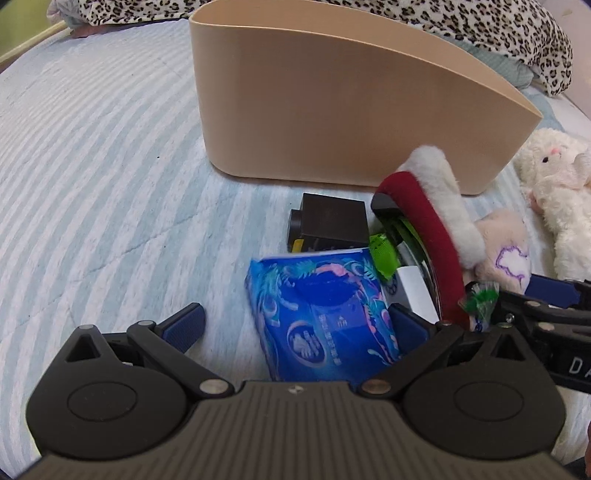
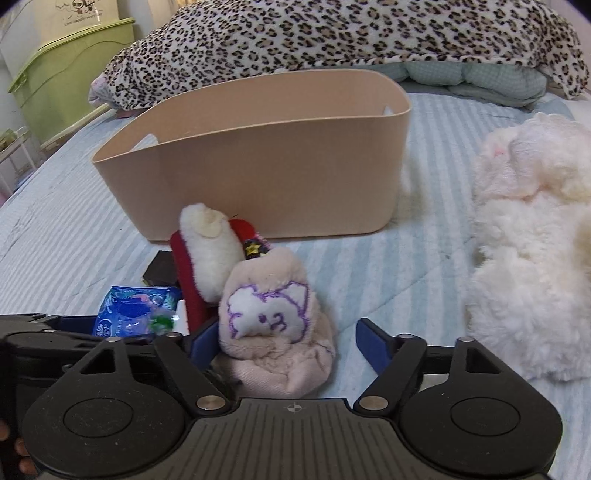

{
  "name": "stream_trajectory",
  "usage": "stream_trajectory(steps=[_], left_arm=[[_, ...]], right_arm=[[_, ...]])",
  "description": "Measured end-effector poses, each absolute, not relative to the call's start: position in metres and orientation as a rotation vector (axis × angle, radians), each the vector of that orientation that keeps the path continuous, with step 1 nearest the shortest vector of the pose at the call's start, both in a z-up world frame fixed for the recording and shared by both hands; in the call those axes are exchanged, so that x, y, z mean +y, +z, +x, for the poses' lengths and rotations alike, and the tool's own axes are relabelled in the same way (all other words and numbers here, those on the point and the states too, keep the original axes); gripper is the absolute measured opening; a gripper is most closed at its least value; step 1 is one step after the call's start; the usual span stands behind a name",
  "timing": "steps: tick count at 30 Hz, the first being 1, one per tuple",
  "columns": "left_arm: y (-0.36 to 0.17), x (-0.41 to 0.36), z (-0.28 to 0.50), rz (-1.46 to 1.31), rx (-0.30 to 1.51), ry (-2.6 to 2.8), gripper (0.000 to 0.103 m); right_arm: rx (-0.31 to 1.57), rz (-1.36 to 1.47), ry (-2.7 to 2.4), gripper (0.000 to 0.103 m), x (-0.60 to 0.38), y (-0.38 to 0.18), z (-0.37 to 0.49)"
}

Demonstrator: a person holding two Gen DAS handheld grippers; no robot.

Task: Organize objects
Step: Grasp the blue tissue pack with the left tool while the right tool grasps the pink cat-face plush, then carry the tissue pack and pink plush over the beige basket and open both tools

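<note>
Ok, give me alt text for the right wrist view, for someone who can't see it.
The open right gripper straddles a pink plush slipper with a white animal face, lying on a striped blue bedcover. Behind it stands a beige bin; a fluffy white plush toy lies to the right, a blue packet to the left.

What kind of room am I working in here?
Most likely a bedroom, on a bed: the surface is a striped quilted bedspread, a leopard-print blanket is heaped behind the beige bin, and a fluffy white plush toy lies alongside.
</note>
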State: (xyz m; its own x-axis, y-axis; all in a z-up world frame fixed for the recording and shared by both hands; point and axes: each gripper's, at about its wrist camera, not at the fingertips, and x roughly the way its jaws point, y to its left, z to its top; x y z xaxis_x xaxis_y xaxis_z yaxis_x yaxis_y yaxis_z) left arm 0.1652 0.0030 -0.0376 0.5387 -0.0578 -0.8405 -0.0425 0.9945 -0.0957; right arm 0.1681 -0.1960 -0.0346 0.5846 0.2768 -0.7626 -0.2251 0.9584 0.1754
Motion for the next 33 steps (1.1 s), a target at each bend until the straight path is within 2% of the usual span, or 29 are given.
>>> stream_trajectory(steps=[3,4,7,13,19,27,33], left_arm=[[-0.036,0.004,0.162,-0.081,1.011,-0.032,0.102],[-0.036,0.004,0.16,-0.069,1.013,-0.036,0.096],[-0.033,0.002,0.155,-0.01,1.002,-0.025,0.078],[-0.026,0.017,0.15,-0.063,1.002,-0.032,0.067],[-0.004,0.031,0.142,-0.086,0.96,-0.016,0.066],[0.069,0.046,0.131,-0.12,0.808,-0.036,0.065],[0.122,0.044,0.158,-0.042,0.657,-0.016,0.065]], right_arm=[[0.915,0.089,0.323,0.056,-0.196,-0.037,0.17],[0.914,0.098,0.332,0.052,-0.196,-0.037,0.169],[0.904,0.102,0.346,0.046,-0.195,-0.034,0.165],[0.891,0.121,0.335,0.042,-0.2,-0.029,0.159],[0.847,0.154,0.281,0.041,-0.212,-0.015,0.15],[0.733,0.177,0.242,0.041,-0.222,0.023,0.139],[0.651,0.174,0.211,0.041,-0.217,0.06,0.156]])
